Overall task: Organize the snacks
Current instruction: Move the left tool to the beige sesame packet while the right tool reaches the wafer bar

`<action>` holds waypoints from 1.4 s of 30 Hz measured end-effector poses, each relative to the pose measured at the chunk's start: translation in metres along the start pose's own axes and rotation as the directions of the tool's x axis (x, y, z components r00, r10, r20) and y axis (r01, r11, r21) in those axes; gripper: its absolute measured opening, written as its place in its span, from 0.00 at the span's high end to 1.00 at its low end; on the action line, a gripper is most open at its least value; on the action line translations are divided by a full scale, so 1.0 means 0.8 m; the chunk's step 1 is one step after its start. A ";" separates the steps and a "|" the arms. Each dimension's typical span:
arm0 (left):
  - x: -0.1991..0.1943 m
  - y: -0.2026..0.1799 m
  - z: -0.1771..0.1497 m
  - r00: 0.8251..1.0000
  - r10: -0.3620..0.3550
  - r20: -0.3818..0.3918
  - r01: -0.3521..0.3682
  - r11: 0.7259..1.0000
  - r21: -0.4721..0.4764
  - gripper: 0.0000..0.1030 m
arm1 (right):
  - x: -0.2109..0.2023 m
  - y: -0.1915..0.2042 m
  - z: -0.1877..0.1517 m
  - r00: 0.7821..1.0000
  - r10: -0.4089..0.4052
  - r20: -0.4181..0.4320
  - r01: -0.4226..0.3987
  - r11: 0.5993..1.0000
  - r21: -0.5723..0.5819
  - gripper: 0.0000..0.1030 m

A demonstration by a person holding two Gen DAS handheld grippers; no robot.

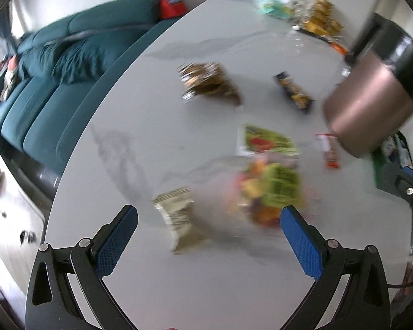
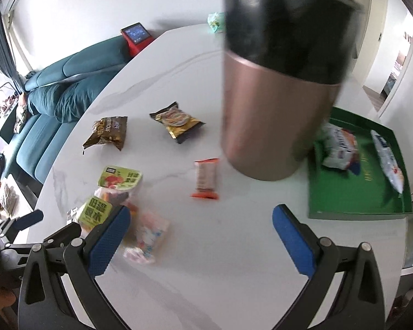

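The left tool (image 1: 208, 220) hangs wide open over the white desk (image 1: 157, 126), a pale snack packet (image 1: 177, 217) between its fingers; a copper canister (image 1: 371, 101) stands at two o'clock.

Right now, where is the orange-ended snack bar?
The snack bar lies flat on the table, centre of the right wrist view, just left of the copper canister.

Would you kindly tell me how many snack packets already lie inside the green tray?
2: a white-and-orange crinkled packet at the green tray's far-left corner beside the copper canister, and a long white-and-blue packet along its right wall. The canister may hide more.
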State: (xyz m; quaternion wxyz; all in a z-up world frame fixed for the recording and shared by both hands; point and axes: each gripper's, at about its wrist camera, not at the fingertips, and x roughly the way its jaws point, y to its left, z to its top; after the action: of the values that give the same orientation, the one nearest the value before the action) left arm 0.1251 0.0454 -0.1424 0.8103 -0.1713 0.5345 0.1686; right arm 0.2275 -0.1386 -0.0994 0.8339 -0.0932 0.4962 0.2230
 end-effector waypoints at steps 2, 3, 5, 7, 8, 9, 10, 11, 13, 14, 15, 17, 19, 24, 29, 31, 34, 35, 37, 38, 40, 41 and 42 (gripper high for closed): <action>0.014 0.013 -0.002 1.000 -0.009 -0.025 0.008 1.000 -0.014 0.01 | 0.013 0.010 0.003 1.000 -0.004 -0.014 0.004 1.000 -0.009 0.00; 0.017 0.019 -0.003 0.999 -0.023 -0.028 0.022 0.999 -0.023 0.01 | 0.020 0.014 0.004 1.000 -0.006 -0.022 0.005 1.000 -0.012 0.00; 0.019 0.025 -0.002 0.999 -0.049 -0.024 0.048 0.998 -0.044 0.01 | 0.033 0.019 0.007 0.999 -0.002 -0.041 0.001 1.000 -0.014 0.00; 0.018 0.027 -0.001 0.998 -0.062 -0.024 0.061 0.997 -0.039 0.01 | 0.042 0.020 0.009 0.999 0.004 -0.053 -0.004 1.000 -0.008 0.00; 0.015 0.029 -0.001 0.997 -0.071 -0.019 0.070 0.997 -0.043 0.01 | 0.046 0.020 0.009 0.998 0.008 -0.058 -0.008 1.000 -0.005 0.00; 0.013 0.033 0.000 0.996 -0.083 -0.012 0.082 0.995 -0.051 0.01 | 0.047 0.019 0.009 0.998 0.009 -0.059 -0.009 1.000 -0.004 0.00; 0.008 0.038 0.000 0.995 -0.095 -0.005 0.094 0.993 -0.064 0.01 | 0.049 0.019 0.010 0.998 0.008 -0.061 -0.008 1.000 -0.002 0.00; 0.007 0.041 0.000 0.995 -0.101 0.000 0.101 0.992 -0.072 0.01 | 0.051 0.018 0.010 0.998 0.008 -0.063 -0.008 1.000 0.002 0.00; 0.002 0.048 0.003 0.994 -0.110 0.012 0.111 0.990 -0.087 0.01 | 0.054 0.015 0.012 0.998 0.011 -0.067 -0.011 1.000 0.012 0.00; 0.001 0.050 0.006 0.994 -0.108 0.015 0.109 0.990 -0.089 0.01 | 0.055 0.014 0.013 0.998 0.012 -0.067 -0.011 1.000 0.014 0.00; 0.002 0.050 0.007 0.995 -0.103 0.017 0.104 0.991 -0.090 0.01 | 0.056 0.014 0.014 0.998 0.012 -0.068 -0.011 1.000 0.014 0.00; 0.007 0.054 0.008 0.996 -0.093 0.009 0.093 0.991 -0.094 0.01 | 0.056 0.013 0.015 0.998 0.008 -0.068 -0.007 1.000 0.012 0.00; 0.015 0.058 0.006 0.996 -0.087 -0.006 0.086 0.991 -0.107 0.01 | 0.057 0.012 0.017 0.998 0.007 -0.070 -0.006 1.000 0.010 0.00; 0.033 0.066 -0.001 0.996 -0.077 -0.045 0.071 0.990 -0.119 0.01 | 0.061 0.011 0.020 0.997 -0.002 -0.073 0.003 1.000 0.009 0.00; 0.049 0.067 -0.003 0.996 -0.059 -0.073 0.051 0.993 -0.108 0.01 | 0.069 0.015 0.022 0.996 -0.011 -0.088 0.011 1.000 0.000 0.00; 0.053 0.067 -0.004 0.996 -0.049 -0.077 0.041 0.994 -0.106 0.01 | 0.074 0.015 0.022 0.995 -0.008 -0.097 0.009 1.000 0.006 0.00; 0.058 0.069 -0.004 0.995 -0.049 -0.088 0.040 0.993 -0.107 0.01 | 0.084 0.014 0.020 0.994 -0.006 -0.109 0.008 1.000 0.020 0.00; 0.058 0.069 -0.003 0.995 -0.043 -0.088 0.034 0.994 -0.101 0.01 | 0.087 0.013 0.020 0.994 -0.006 -0.109 0.009 1.000 0.026 0.00; 0.059 0.070 -0.002 0.996 -0.031 -0.087 0.023 0.996 -0.085 0.02 | 0.092 0.011 0.019 0.994 -0.010 -0.113 0.014 0.999 0.031 0.00; 0.059 0.070 -0.001 0.996 -0.030 -0.087 0.022 0.996 -0.085 0.02 | 0.096 0.010 0.019 0.993 -0.014 -0.115 0.017 0.999 0.030 0.00; 0.058 0.071 0.000 0.996 -0.027 -0.087 0.020 0.996 -0.088 0.02 | 0.102 0.009 0.020 0.993 -0.023 -0.119 0.026 0.999 0.025 0.00; 0.059 0.071 0.000 0.996 -0.024 -0.086 0.017 0.996 -0.086 0.02 | 0.106 0.009 0.021 0.992 -0.027 -0.123 0.030 0.999 0.024 0.00; 0.059 0.070 0.000 0.996 -0.017 -0.085 0.010 0.997 -0.079 0.02 | 0.109 0.007 0.022 0.991 -0.029 -0.128 0.033 0.999 0.026 0.00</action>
State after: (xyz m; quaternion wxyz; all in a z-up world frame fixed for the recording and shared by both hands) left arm 0.1169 0.0990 -0.1912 0.7804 -0.2137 0.5606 0.1763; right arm 0.2743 -0.1023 -0.1664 0.8050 -0.1034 0.5500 0.1966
